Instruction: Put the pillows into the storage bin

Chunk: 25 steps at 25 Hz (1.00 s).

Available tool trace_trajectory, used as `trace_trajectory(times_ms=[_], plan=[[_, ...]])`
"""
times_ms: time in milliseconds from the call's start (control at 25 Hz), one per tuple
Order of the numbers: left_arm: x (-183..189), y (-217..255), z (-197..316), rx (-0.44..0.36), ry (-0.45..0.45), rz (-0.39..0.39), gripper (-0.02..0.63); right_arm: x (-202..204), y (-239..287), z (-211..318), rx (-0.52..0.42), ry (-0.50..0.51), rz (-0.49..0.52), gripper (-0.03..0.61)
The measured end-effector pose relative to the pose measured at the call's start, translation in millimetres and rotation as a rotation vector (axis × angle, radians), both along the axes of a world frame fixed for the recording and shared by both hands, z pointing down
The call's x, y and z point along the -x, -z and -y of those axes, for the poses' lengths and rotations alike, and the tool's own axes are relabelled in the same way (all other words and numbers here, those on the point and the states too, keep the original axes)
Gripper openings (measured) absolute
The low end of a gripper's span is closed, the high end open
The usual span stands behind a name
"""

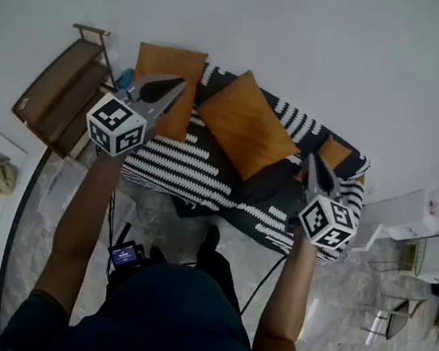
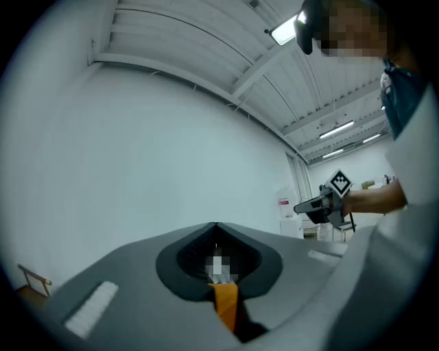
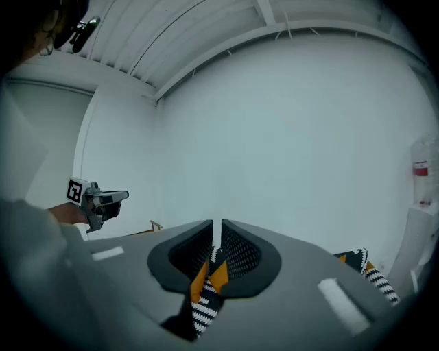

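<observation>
The person stands over the scene with both forearms stretched forward, one gripper in each hand. The left gripper (image 1: pixel 175 89) is held out level at the far left, its tips over the near right part of a flat orange pillow (image 1: pixel 159 59). Its jaws are together. A strip of orange fabric shows in the slit behind the tips in the left gripper view, but whether it is pinched cannot be told.

The right gripper (image 1: pixel 314 162) reaches out at the right, tipped slightly downward. Its jaws are nearly together and clamped on a fold of an orange-and-striped pillow (image 1: pixel 335 154). In the right gripper view, orange and black-and-white cloth bunches between the pads.

Between the two grippers a second orange pillow (image 1: pixel 247 126) lies turned like a diamond. It rests on a broad spread of black-and-white striped fabric (image 1: pixel 172 163) that runs from left to right under all the pillows.

A wooden rack (image 1: pixel 57 89) stands at the far left, just beside the striped fabric. White shelving (image 1: pixel 438 244) stands at the right, apart from it. Near the person's waist hangs a small device (image 1: pixel 124 254) with a lit blue screen. A dark cable (image 1: pixel 263 279) runs up toward the right gripper over the pale marbled floor (image 1: pixel 156 218).
</observation>
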<state>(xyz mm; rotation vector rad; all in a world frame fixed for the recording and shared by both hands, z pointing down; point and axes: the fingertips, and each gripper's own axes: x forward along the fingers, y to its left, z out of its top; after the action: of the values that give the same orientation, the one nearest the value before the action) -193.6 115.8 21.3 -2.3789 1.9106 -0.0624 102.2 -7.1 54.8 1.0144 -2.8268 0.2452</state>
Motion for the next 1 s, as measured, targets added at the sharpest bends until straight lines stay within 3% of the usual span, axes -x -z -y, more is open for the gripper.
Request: trace_trajectory(times_ms=[640,1000], plan=[[4,-21,25,0.027,-0.008,-0.028,-0.002,-2,-23,24,0.038,-0.027,0.017,0.051],[16,-76,118,0.137,0.031,-0.026,-0.002,8,-97,121,0.165,0.003,0.038,0.066]])
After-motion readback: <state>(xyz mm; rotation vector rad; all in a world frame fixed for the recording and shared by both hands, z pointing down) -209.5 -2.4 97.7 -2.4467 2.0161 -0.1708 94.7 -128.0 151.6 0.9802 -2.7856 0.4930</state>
